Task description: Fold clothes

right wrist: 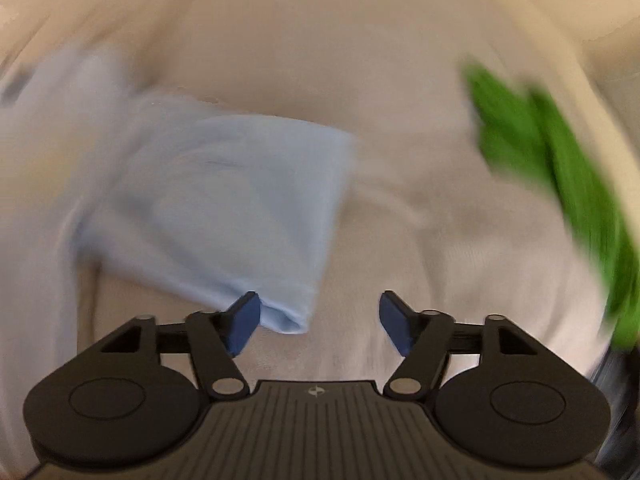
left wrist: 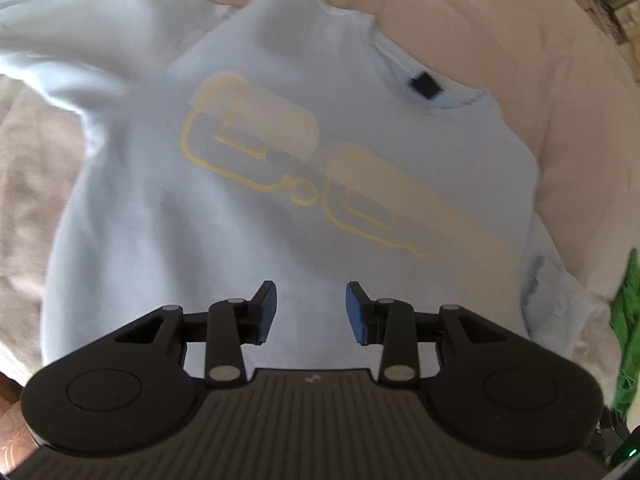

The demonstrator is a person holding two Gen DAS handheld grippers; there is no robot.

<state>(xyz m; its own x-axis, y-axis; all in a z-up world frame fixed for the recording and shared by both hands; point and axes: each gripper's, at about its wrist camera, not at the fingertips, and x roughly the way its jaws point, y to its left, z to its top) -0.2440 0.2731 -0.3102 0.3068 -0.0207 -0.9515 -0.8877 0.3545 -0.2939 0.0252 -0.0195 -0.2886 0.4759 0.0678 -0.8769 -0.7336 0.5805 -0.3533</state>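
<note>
A light blue T-shirt (left wrist: 248, 216) with a yellow print lies flat, front up, on a beige bed cover (left wrist: 520, 40). Its collar with a dark tag (left wrist: 424, 84) points to the upper right. My left gripper (left wrist: 311, 312) hovers open and empty over the shirt's lower body. In the right wrist view, which is blurred, one short sleeve of the shirt (right wrist: 224, 208) lies spread on the cover. My right gripper (right wrist: 320, 324) is open and empty, with the sleeve's hem corner just beside its left fingertip (right wrist: 244, 320).
A green garment (right wrist: 560, 184) lies on the cover to the right of the shirt; it also shows at the right edge of the left wrist view (left wrist: 628, 332). Beige cover (right wrist: 400, 240) surrounds the shirt.
</note>
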